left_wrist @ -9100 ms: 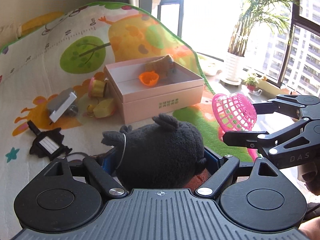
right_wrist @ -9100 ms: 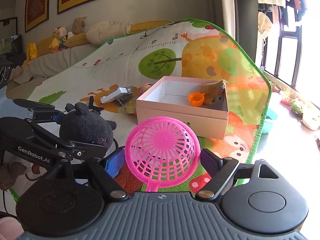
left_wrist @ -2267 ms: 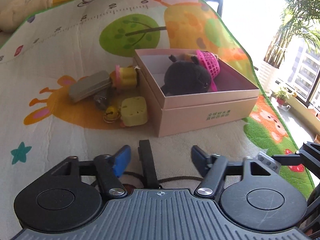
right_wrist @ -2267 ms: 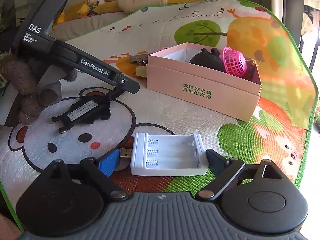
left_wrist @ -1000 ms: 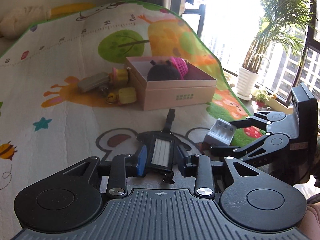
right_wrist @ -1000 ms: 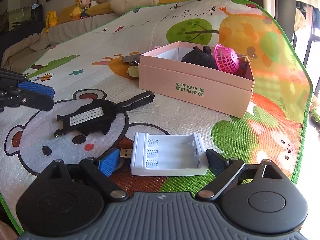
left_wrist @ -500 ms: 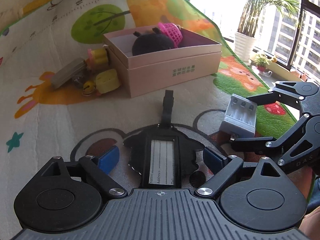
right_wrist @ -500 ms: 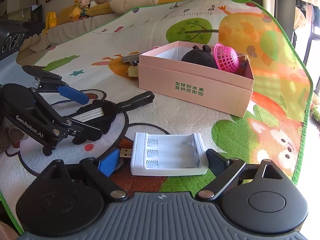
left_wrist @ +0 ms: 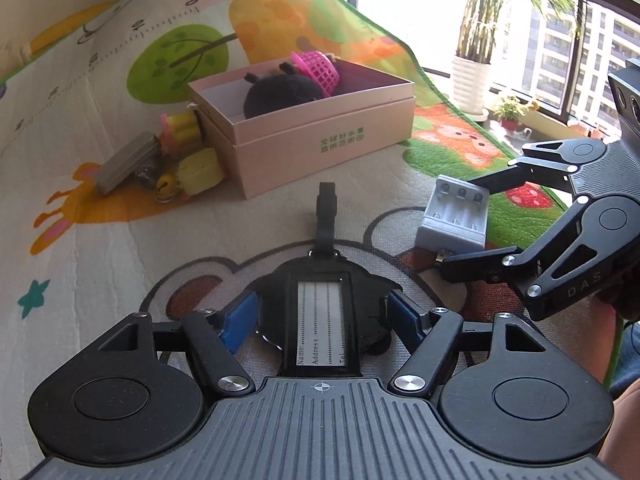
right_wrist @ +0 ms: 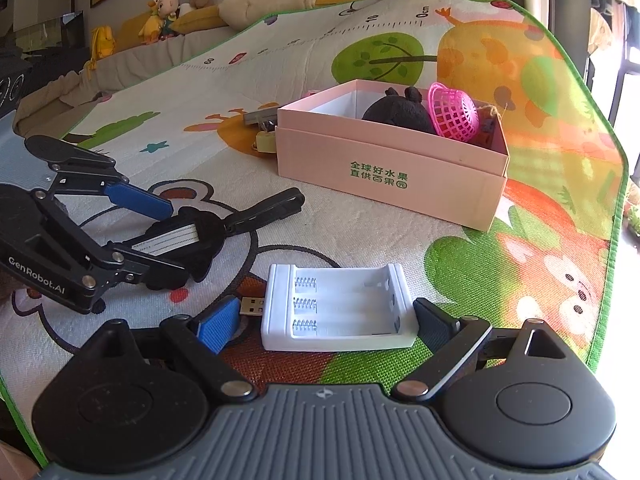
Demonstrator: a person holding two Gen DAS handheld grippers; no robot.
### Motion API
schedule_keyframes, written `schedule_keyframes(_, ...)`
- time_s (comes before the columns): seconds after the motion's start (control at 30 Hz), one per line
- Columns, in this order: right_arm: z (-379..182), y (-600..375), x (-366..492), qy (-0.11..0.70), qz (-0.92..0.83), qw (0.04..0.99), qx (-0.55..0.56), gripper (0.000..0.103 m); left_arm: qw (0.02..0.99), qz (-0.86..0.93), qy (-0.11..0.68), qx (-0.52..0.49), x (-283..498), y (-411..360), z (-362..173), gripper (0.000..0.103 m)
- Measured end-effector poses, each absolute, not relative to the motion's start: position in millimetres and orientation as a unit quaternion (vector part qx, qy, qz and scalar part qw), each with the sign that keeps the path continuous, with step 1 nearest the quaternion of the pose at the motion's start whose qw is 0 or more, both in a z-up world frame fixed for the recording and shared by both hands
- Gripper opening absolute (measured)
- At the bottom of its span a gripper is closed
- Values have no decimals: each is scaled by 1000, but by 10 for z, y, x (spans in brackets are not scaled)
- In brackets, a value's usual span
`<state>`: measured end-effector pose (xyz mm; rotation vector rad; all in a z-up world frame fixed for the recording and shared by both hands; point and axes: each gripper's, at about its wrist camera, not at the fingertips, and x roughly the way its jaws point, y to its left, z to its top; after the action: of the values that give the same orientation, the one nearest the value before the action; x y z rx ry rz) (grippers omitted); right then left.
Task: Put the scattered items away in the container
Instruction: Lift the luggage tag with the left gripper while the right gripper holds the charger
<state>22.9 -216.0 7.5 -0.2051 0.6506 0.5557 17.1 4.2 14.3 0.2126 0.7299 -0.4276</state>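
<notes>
The left gripper (left_wrist: 322,320) stands open around a black tag (left_wrist: 322,316) lying flat on the mat (left_wrist: 120,240), its blue pads just beside the tag's edges. The right gripper (right_wrist: 320,322) is likewise open, straddling a white charger (right_wrist: 338,308). Beyond both sits the pink box (right_wrist: 392,168), holding a black plush (right_wrist: 398,114) and pink basket (right_wrist: 454,114). Small toys (left_wrist: 176,160) lie left of it.

- Strong daylight pours in through the window (left_wrist: 576,40), blown out to white at the top of the left wrist view.
- The play mat (right_wrist: 400,220) is bright and sharply in focus.
- Fisheye bending curves the edges of both views.
- The far room corner (right_wrist: 36,52) stays dim.
</notes>
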Motion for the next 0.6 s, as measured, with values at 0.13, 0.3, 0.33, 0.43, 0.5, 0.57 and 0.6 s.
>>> schedule_keyframes(0.13,84,-2141,335,340,280,892,-100,102,904,-211,362,93,181,77,112,96)
schedule_keyframes(0.3,117,-2141,331,338,306,883,-112,91,898,-231,359,104,264,4,104,97)
schedule_keyframes(0.33,126,-2140,310,339,305,883,-113,91,898,-233,357,105,296,-13,95,97)
schedule_keyframes(0.43,129,-2170,193,334,283,893,-105,91,900,-235,352,102,377,-56,71,97)
schedule_keyframes(0.5,126,-2193,102,322,268,902,-107,91,904,-233,344,102,370,-78,66,93)
schedule_keyframes(0.57,131,-2223,26,313,257,908,-103,91,908,-233,333,105,325,-96,78,87)
schedule_keyframes(0.6,136,-2239,-1,311,253,911,-99,91,909,-230,330,109,298,-112,82,87)
